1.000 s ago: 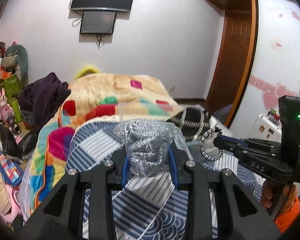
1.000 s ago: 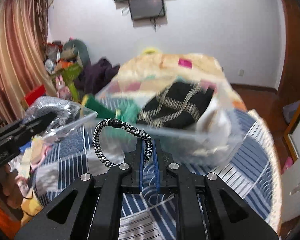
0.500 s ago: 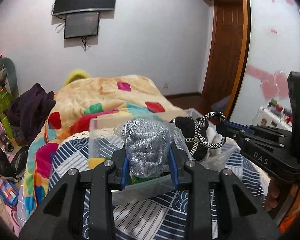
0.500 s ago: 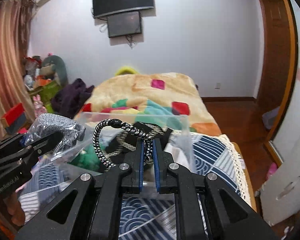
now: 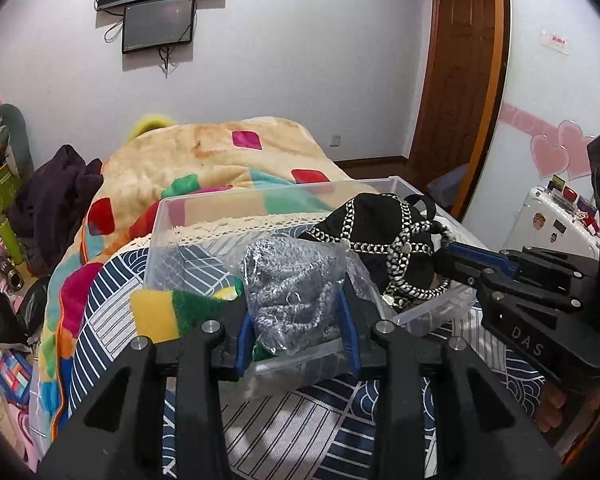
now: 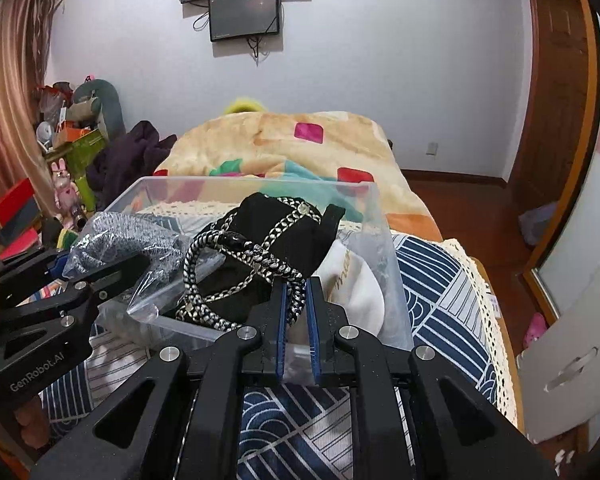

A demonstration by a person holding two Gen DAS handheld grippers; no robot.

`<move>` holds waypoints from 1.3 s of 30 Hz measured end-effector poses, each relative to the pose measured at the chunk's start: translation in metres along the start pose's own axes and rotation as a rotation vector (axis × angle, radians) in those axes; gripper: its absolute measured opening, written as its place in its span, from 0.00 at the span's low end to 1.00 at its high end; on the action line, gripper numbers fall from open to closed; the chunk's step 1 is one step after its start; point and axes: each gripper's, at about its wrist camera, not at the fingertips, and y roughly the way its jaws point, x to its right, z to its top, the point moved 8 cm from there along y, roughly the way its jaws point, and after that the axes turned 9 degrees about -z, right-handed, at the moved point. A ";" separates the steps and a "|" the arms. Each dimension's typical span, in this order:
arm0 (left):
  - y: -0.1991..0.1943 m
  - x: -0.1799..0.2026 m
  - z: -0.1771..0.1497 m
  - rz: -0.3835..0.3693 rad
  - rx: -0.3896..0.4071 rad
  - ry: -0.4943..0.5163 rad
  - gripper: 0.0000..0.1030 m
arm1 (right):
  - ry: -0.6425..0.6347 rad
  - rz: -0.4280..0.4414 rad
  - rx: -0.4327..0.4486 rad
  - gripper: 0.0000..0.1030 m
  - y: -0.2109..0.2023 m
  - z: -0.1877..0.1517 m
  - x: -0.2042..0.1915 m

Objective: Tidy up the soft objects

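On the bed, the clear bin (image 5: 162, 216) is sitting open, already holding a black pouch (image 6: 276, 232). The left gripper (image 5: 298, 320) is pinching a bagged grey knit (image 5: 288, 280) over the bin's near edge; the right gripper (image 6: 296, 312) is pinching a braided cord (image 6: 204, 256) beside it. Best releasing each well inside the walls, not on the rim.

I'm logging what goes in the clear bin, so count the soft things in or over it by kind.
Clear plastic bag of grey knit: 1
Black-and-white braided cord: 1
Black chain-trimmed fabric item: 1
Yellow-and-green sponge: 1
White fabric item: 1
Total: 5
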 end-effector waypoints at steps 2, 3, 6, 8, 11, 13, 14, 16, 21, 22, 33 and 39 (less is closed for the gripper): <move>-0.003 -0.001 0.000 -0.006 0.002 -0.010 0.38 | 0.002 0.007 -0.007 0.17 -0.001 -0.002 0.001; -0.005 -0.001 0.000 -0.009 0.005 -0.013 0.41 | 0.002 0.006 -0.006 0.19 -0.001 -0.001 0.002; -0.014 -0.001 0.003 -0.009 0.032 -0.019 0.54 | 0.008 0.006 0.005 0.34 -0.006 0.000 0.004; -0.025 0.000 0.007 -0.001 0.061 -0.013 0.57 | 0.016 0.012 0.018 0.40 -0.010 0.002 0.003; -0.041 0.002 0.014 0.003 0.102 -0.003 0.59 | 0.017 0.011 0.046 0.44 -0.020 0.006 0.004; -0.054 0.004 0.018 -0.002 0.131 -0.001 0.59 | 0.021 0.010 0.075 0.45 -0.030 0.010 0.006; -0.062 0.005 0.021 -0.002 0.149 0.000 0.59 | 0.023 0.011 0.087 0.46 -0.034 0.012 0.006; -0.076 0.007 0.026 -0.001 0.185 0.001 0.59 | 0.027 0.015 0.115 0.46 -0.045 0.016 0.008; -0.112 0.016 0.037 -0.005 0.265 0.018 0.59 | 0.031 0.020 0.210 0.49 -0.078 0.031 0.011; -0.122 0.020 0.040 0.000 0.287 0.030 0.59 | 0.033 0.020 0.231 0.52 -0.086 0.033 0.011; -0.176 0.042 0.050 -0.002 0.387 0.071 0.83 | 0.055 0.059 0.391 0.77 -0.145 0.049 0.006; -0.194 0.045 0.048 0.033 0.432 0.075 0.99 | 0.075 0.068 0.417 0.88 -0.154 0.050 0.004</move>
